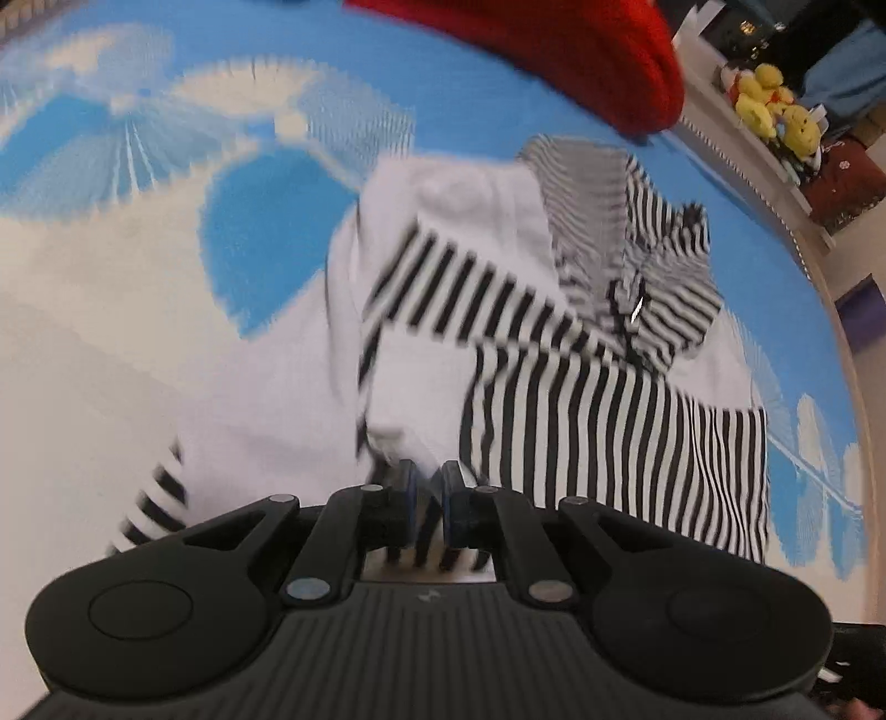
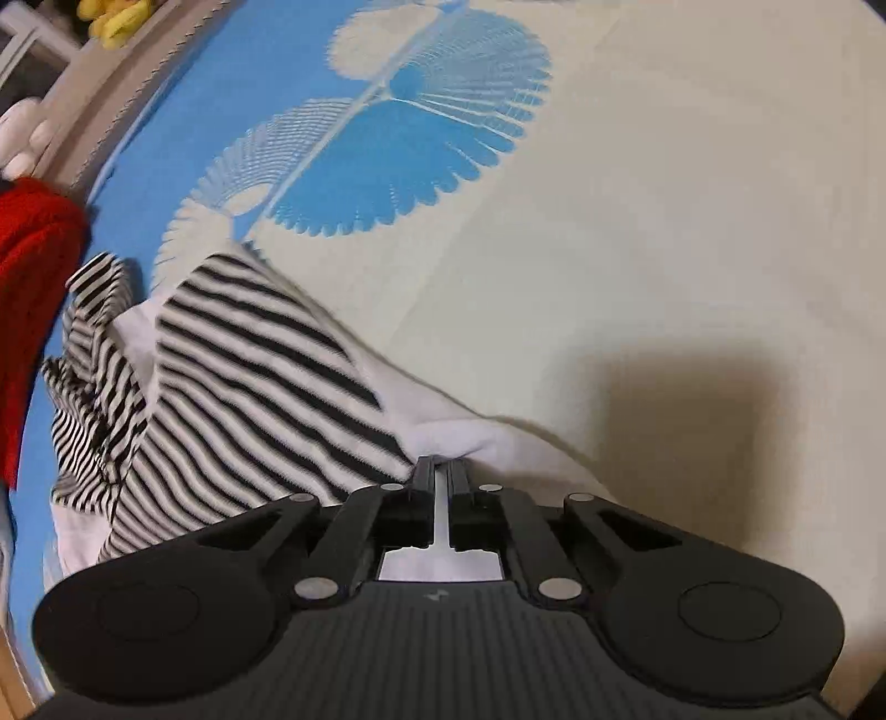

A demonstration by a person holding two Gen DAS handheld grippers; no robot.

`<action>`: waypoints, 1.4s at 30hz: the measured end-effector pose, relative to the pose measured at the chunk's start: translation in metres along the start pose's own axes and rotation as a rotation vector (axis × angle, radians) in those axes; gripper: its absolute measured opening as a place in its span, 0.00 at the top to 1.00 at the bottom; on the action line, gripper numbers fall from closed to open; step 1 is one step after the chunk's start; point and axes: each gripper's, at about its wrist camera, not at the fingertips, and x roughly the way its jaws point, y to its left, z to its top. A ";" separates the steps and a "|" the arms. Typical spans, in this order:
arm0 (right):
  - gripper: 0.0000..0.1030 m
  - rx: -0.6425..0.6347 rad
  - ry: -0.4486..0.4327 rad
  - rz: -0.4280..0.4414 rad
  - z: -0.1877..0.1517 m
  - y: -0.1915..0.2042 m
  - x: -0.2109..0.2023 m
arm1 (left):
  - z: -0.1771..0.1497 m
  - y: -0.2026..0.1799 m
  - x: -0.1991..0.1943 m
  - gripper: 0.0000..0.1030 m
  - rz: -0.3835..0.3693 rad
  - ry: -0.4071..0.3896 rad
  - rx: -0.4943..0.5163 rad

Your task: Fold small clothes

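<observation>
Striped-and-white small garment [image 1: 554,399], lying crumpled near the bed's [image 1: 266,232] far edge beside a red knit [image 1: 581,50]: left gripper [image 1: 427,487] and right gripper [image 2: 441,471] each had jaws pinched shut on a hem, likely to lift and spread it for folding.

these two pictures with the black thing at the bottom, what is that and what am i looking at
The black thing is a hand-held gripper with two fingers. A person holds one in each hand, and each carries a wide-angle camera looking forward along its fingers. So one picture is from the left gripper, the other from the right gripper.

Below them lies a blue and cream patterned sheet. On it is a small striped garment in black and white with plain white parts, partly crumpled. Both grippers are shut on its fabric, each pinching an edge, which fits someone starting a fold. A red knitted item lies further back, and yellow soft toys sit on a ledge beyond the sheet.
</observation>
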 end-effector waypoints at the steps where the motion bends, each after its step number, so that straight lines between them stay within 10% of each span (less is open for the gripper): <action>1: 0.95 -0.037 -0.018 0.021 -0.004 0.007 -0.007 | 0.001 -0.006 -0.006 0.92 0.028 -0.039 0.032; 6: 0.72 -0.349 -0.075 0.211 -0.024 0.057 -0.026 | 0.000 -0.024 -0.015 0.90 0.105 -0.139 0.171; 10: 0.64 -0.438 -0.003 0.180 -0.024 0.070 -0.001 | -0.004 -0.025 0.013 0.76 0.090 -0.016 0.226; 16: 0.64 -0.322 0.149 0.060 -0.015 0.052 0.044 | -0.011 -0.024 0.032 0.76 0.125 0.059 0.251; 29: 0.59 -0.380 0.124 0.083 -0.004 0.058 0.043 | -0.011 -0.034 0.023 0.74 0.099 0.031 0.265; 42: 0.59 -0.707 -0.050 0.078 -0.026 0.087 -0.002 | -0.015 -0.036 0.015 0.74 0.088 0.012 0.296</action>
